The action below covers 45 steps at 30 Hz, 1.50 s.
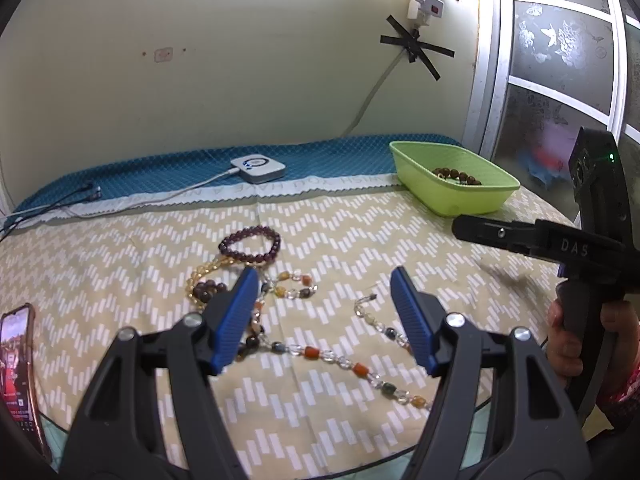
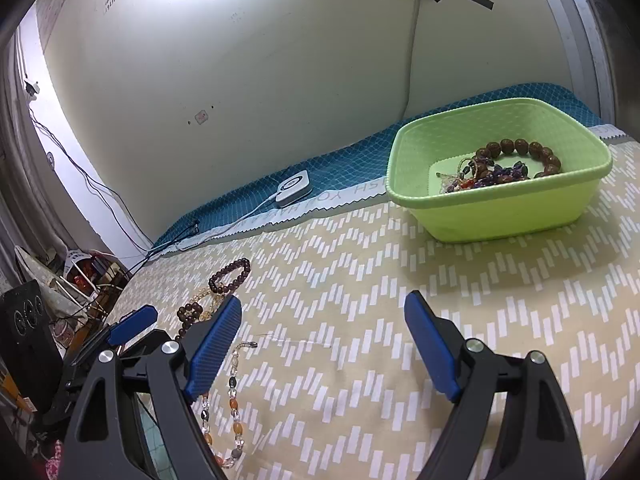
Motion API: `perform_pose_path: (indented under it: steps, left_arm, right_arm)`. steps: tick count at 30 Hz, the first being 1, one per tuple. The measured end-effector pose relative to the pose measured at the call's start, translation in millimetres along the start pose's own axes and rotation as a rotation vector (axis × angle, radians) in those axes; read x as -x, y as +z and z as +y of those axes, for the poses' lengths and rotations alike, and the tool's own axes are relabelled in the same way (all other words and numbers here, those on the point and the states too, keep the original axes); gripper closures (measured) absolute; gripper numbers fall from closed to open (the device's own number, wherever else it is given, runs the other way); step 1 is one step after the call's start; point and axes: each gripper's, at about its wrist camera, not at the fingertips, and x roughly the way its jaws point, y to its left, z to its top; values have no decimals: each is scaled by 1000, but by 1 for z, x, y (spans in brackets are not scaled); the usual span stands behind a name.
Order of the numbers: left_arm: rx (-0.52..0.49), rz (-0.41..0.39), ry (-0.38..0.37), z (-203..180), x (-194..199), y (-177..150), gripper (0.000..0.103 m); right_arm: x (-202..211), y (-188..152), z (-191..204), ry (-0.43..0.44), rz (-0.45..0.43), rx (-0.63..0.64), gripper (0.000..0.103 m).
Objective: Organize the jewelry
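The multicoloured bead necklace (image 1: 320, 354) lies on the worktop (image 1: 360, 240), running left to right under the open, empty left gripper (image 1: 324, 312); the right gripper (image 2: 324, 344), also open and empty, hangs farther right, toward the green basin (image 2: 500, 216).

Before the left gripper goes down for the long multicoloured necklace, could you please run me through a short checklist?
1. Left gripper open and empty: ok.
2. Multicoloured necklace lies under the open jaws: ok.
3. Necklace free of the amber strand and dark brown beads: cannot tell; they overlap behind the left finger.
4. Green basin has room: ok.
5. Right gripper open, empty, over bare cloth: ok.
6. Purple bracelet lies apart: ok.
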Motion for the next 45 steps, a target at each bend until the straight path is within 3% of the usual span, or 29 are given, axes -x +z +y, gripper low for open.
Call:
perform_pose_path:
  steps: [20, 25, 29, 30, 32, 35, 38, 40, 41, 45]
  left_arm:
    - [14, -9, -18, 4, 3, 0, 37]
    - [140, 3, -91, 46, 23, 1, 37]
    - [226, 37, -43, 90, 39, -5, 37]
    - [232, 42, -23, 97, 41, -7, 37]
    - [236, 49, 6, 106, 43, -8, 37]
    - [266, 71, -20, 114, 40, -10, 37]
    - [305, 114, -65, 117, 24, -9, 38]
    - [327, 137, -110, 116, 15, -7, 52]
    - [325, 143, -120, 114, 12, -7, 54]
    - [317, 139, -134, 107, 15, -9, 54]
  right_arm:
    - [1, 0, 0, 15, -2, 1, 43]
    - [0, 0, 1, 19, 6, 9, 43]
    - [-7, 2, 4, 47, 33, 24, 44]
    - [-9, 2, 6, 61, 46, 30, 45]
    - [-20, 4, 12, 110, 111, 48, 58]
    - [-38, 5, 25, 147, 192, 84, 74]
    - [-63, 4, 54, 134, 281, 221, 80]
    - [-77, 2, 72, 139, 324, 303, 86]
    - [-84, 0, 82, 143, 344, 340, 88]
    - [-96, -5, 111, 208, 390, 416, 88]
